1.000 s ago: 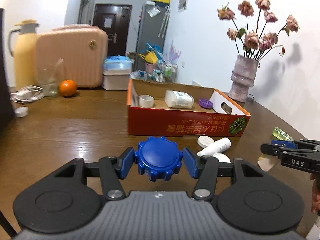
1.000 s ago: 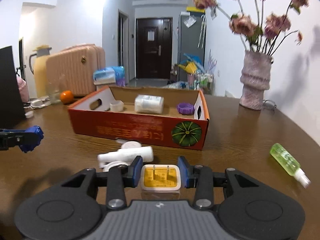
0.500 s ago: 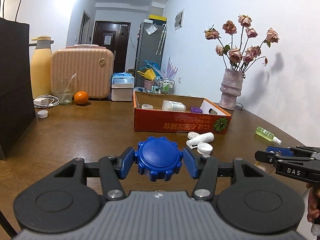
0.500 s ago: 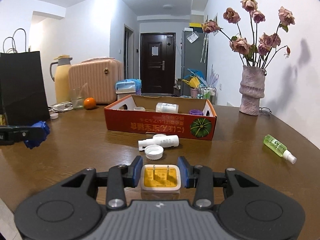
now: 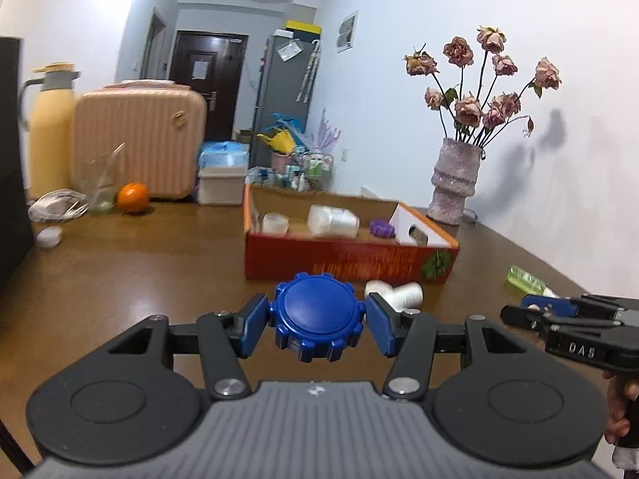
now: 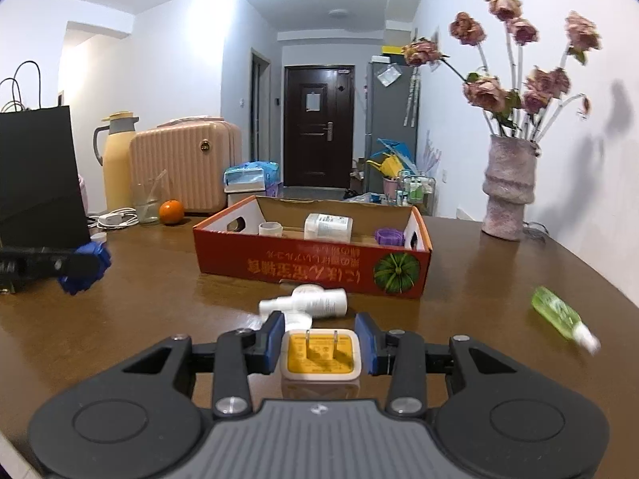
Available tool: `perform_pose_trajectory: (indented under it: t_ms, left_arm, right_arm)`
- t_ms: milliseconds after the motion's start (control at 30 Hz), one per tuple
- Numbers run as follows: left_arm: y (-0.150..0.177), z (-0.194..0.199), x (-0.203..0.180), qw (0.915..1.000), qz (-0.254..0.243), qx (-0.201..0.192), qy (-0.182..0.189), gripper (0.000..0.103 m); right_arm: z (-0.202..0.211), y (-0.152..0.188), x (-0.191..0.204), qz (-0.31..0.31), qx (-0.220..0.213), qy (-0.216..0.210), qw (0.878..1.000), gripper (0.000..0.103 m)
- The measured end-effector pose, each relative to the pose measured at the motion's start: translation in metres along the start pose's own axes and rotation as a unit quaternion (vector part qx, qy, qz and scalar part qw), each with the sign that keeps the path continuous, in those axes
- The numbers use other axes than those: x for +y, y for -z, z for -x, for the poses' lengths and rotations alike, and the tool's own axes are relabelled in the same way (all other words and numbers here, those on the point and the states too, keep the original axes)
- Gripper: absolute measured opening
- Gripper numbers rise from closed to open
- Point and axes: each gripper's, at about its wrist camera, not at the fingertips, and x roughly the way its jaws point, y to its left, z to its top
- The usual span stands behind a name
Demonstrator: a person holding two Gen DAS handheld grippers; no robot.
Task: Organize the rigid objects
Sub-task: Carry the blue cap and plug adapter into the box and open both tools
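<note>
On the far left of the brown wooden surface (image 6: 120, 319) stood a black paper bag (image 6: 38, 175), then a yellow thermos jug (image 6: 118, 159), a pink ribbed suitcase (image 6: 185, 167), a drinking glass (image 6: 145, 201) and an orange (image 6: 171, 212). The left gripper (image 5: 315, 321) pinched a blue scalloped cap (image 5: 316, 321) between its blue pads, held above the surface on the near left. At centre, the red cardboard box (image 6: 311, 267) held a small white jar (image 6: 270, 228), a white bottle (image 6: 328, 226) lying on its side and a purple cap (image 6: 388, 236). Just in front of the box, between it and the grippers, lay a white tube bottle (image 6: 307, 303) and a white round lid (image 6: 306, 289). The right gripper (image 6: 319, 345) clamped a white charger plug (image 6: 319, 353) with a yellow face, prongs pointing up. Right of it, a green spray bottle (image 6: 559, 315) lay apart on the surface, and a grey-pink vase of dried roses (image 6: 507, 187) stood at the far right.
</note>
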Motion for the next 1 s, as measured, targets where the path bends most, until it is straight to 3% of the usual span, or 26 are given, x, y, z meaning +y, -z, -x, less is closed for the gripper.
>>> perform_pose_trajectory:
  t_ms: [167, 433, 700, 867, 1000]
  left_arm:
    - [-0.049, -0.071, 0.009, 0.9998, -0.012, 0.003, 0.013, 0.055]
    - [-0.112, -0.222, 0.03, 0.9967, 0.013, 0.074, 0.031, 0.055]
    - [-0.146, -0.365, 0.043, 0.9866, 0.004, 0.163, 0.008, 0.055]
    - [-0.143, -0.405, 0.048, 0.9808, -0.001, 0.194, 0.016, 0.056]
    - [-0.139, -0.411, 0.046, 0.9794, -0.009, 0.201, 0.022, 0.058]
  right_arm:
    - [-0.053, -0.045, -0.025, 0.021, -0.001, -0.023, 1.0, 0.038]
    - [-0.181, -0.118, -0.059, 0.056, 0.031, -0.034, 0.997, 0.038]
    - [-0.329, -0.149, -0.079, 0.057, 0.146, -0.031, 0.987, 0.038]
    - [-0.374, -0.152, -0.09, 0.006, 0.167, -0.047, 0.985, 0.038]
    - [-0.387, -0.15, -0.084, 0.021, 0.169, -0.041, 0.985, 0.038]
